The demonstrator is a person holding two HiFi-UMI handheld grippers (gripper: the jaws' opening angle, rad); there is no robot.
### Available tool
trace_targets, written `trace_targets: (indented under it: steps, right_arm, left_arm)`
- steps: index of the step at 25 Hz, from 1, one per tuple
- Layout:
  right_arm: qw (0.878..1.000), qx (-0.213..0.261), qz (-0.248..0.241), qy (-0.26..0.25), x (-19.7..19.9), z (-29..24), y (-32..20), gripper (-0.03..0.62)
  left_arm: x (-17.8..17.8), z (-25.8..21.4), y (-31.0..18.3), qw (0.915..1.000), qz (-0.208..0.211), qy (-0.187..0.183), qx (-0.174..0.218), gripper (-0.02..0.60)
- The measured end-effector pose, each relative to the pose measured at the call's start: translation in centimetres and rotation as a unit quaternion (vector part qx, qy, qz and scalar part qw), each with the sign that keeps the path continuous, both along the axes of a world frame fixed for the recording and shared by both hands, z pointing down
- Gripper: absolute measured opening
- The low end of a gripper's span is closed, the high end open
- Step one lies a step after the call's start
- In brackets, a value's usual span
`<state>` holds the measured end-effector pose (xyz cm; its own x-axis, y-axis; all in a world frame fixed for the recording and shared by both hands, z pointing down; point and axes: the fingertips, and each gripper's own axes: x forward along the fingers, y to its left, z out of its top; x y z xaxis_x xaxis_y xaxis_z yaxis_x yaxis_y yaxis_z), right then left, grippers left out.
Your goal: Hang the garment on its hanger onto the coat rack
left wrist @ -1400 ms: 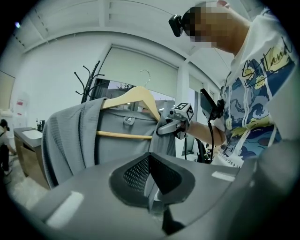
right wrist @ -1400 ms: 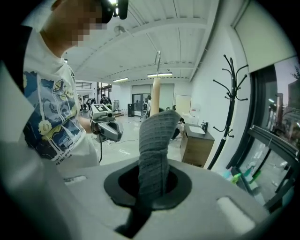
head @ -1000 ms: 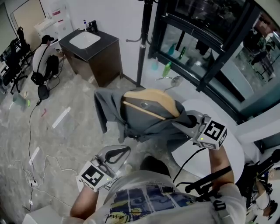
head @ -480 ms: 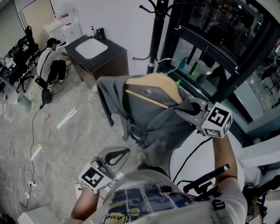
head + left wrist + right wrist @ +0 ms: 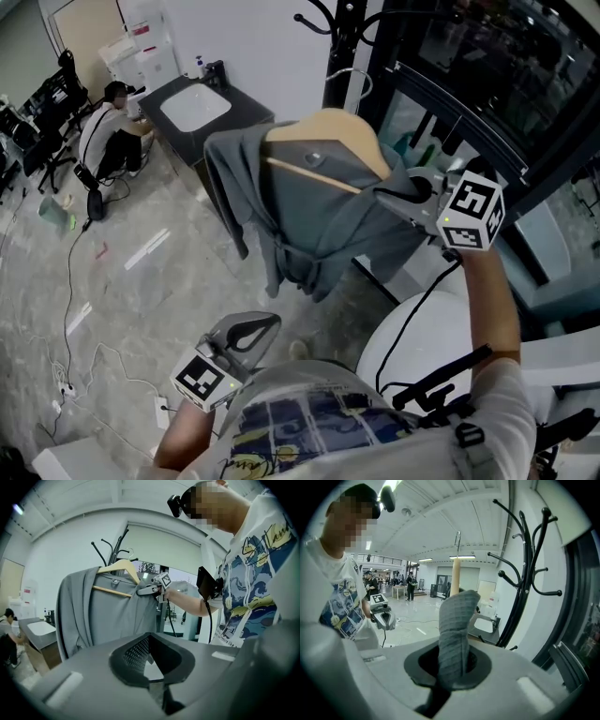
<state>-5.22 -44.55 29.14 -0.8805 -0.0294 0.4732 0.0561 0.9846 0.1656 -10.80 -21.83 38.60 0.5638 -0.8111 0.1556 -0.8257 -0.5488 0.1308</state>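
Because your right tool (image 5: 398,195) pinches only the grey garment (image 5: 300,216) over its wooden hanger (image 5: 333,131), held high near the coat rack (image 5: 342,37), while your left tool (image 5: 258,328) idles closed and empty, the hanger could swing and miss the rack.

We look steeply down from the head. Cameras on left tongs (image 5: 270,322) and right tongs (image 5: 386,199) face upward; all share grey fabric garment (image 5: 309,220).

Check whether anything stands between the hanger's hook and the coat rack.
Nothing visible does. The right gripper holds the garment up on its hanger, whose hook is close beside the coat rack.
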Motion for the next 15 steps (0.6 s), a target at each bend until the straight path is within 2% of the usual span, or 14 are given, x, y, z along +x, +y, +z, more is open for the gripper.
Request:
trace_targets:
  steps: [5,15]
  right_arm:
    - [1.0,-0.011,0.005,0.004,-1.4,-0.4,-5.1,0.011]
    - [0.998,-0.045,0.033,0.025,-3.1,2.7,-12.9,0.011]
  left_arm:
    - [-0.1,-0.4,-1.8,1.0,-0.006,0.003,0.003,0.002]
    - [-2.2,0.1,-3.2,0.9994,-0.034,0.006,-0.008,0.002]
